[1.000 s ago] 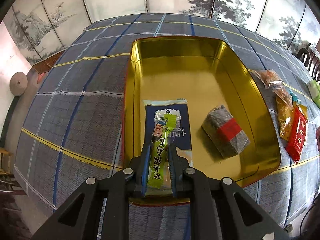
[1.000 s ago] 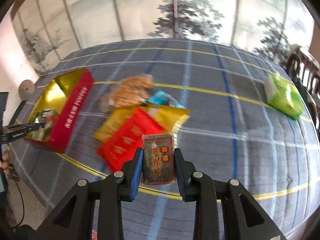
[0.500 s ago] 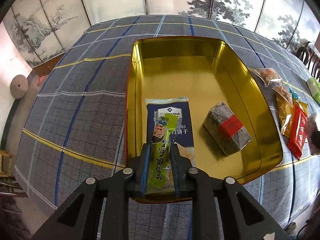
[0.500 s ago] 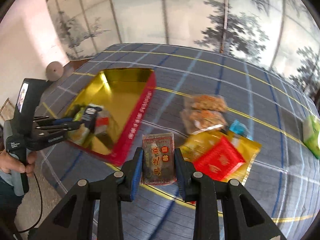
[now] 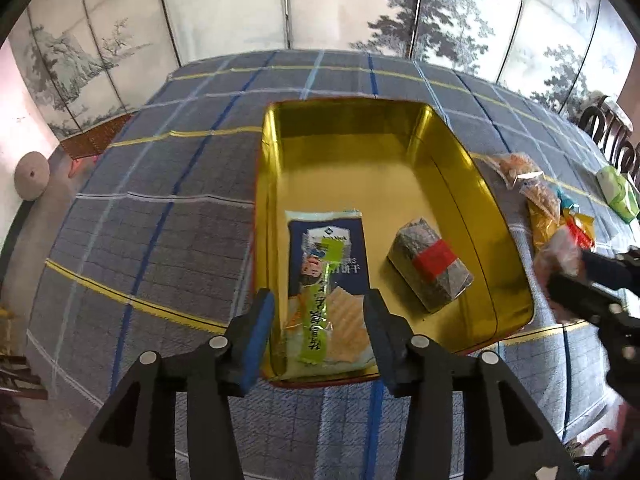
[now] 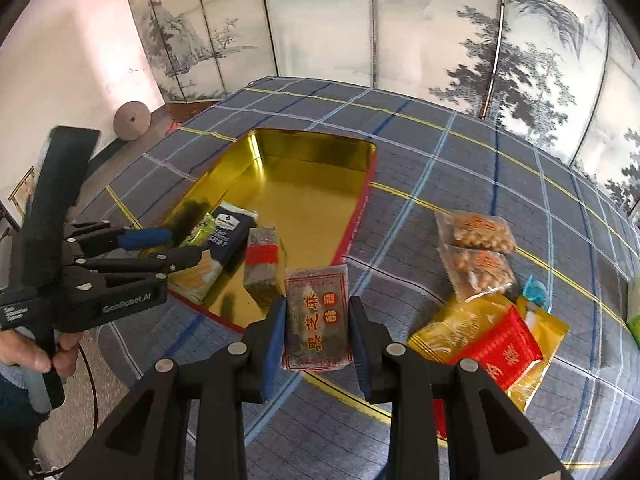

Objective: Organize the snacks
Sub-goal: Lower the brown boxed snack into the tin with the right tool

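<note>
The black left gripper has "GenRobot.AI" in pale letters on its side. The dark sesame pack in the right gripper has big yellow Chinese letters, approx. "黑芝麻", & small red spots w/ letters too small to read. In the gold tin, the blue cracker pack has a white logo & Chinese words, too blurry to read. Right of the tin, the red pack has yellow Chinese letters, also unclear.

A home room: a painted folding screen, a plaid-clothed table, and a carved wooden chair.
</note>
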The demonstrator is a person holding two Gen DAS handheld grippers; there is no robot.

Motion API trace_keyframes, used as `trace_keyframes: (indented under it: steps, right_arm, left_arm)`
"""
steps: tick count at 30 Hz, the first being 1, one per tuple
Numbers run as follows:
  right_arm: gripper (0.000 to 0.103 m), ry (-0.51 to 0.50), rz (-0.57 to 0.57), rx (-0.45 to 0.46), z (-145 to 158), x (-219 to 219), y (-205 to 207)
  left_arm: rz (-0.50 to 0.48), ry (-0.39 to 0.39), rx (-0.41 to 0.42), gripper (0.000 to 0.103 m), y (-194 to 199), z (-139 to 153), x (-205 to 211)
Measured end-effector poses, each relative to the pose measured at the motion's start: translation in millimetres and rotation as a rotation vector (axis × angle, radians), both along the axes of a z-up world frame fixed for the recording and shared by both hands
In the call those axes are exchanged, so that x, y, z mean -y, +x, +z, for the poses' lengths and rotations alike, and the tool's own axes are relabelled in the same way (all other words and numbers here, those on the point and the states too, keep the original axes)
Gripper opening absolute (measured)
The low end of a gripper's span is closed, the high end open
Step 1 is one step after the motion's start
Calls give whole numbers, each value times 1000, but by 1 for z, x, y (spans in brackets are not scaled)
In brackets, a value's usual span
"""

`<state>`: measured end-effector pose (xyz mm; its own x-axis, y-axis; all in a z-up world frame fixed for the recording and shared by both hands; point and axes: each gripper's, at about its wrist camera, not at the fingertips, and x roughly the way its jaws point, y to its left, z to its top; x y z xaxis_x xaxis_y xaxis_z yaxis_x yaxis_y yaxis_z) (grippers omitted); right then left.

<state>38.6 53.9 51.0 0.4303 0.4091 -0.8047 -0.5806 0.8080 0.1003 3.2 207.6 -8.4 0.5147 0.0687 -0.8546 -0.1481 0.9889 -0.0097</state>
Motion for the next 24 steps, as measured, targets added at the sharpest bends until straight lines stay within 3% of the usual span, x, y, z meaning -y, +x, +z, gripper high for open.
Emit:
trace_keyframes:
  steps: [3,11,18,24]
  right_arm:
    - [31,-12,16,4,-3,-9,1]
    - [31,-49,39,18,-11,-33,15]
    - [25,-84,56,64,-9,-51,25]
    - [25,-70,54,22,-15,-52,31]
  left_arm:
    - [13,-35,19,44,-8,8,-5]
    - [85,-29,60,49,-30,26,-22]
    - [163,-31,48,51,-41,26,-42]
    - [185,-38,34,52,-48,20,-50]
